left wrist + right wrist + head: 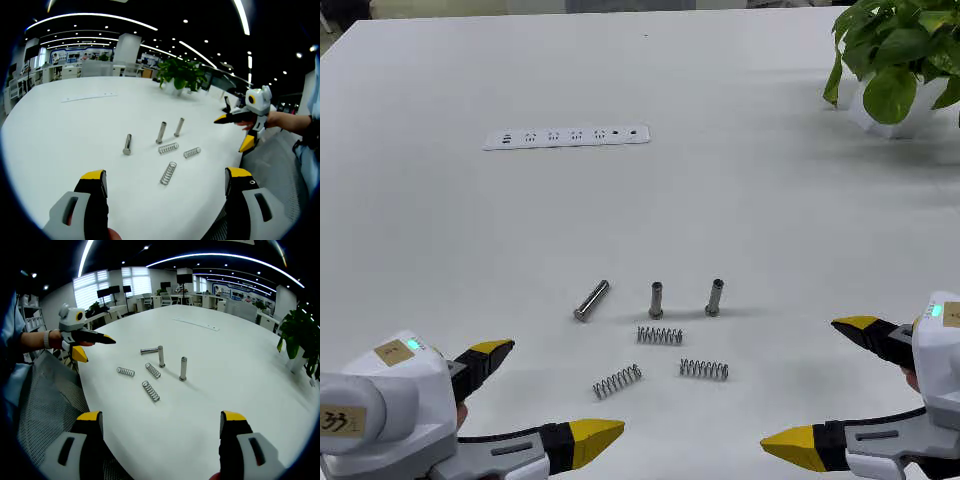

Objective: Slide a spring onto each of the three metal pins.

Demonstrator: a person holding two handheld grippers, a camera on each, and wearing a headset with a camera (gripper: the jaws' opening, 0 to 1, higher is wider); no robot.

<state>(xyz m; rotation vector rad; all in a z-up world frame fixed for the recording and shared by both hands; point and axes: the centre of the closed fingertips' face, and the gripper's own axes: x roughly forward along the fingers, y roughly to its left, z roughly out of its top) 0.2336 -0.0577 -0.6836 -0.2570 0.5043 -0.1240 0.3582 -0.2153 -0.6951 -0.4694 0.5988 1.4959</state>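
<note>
Both pairs of jaws spread, empty: left gripper [565, 388], right gripper [800, 381], at near edge of white table [740, 200]. Between them, three springs [660, 335] lie loose just beside the pins [656, 299]: two upright, one lying. Head view: tag [342, 420] on left gripper reads "33". Gripper views add ceiling lights [90, 16]

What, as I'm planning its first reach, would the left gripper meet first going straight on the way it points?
Most likely the nearest spring, lying nearly dead ahead of the left gripper, jaws open, with the middle pin standing behind it. Height above the table is unclear, so it might pass over.
</note>
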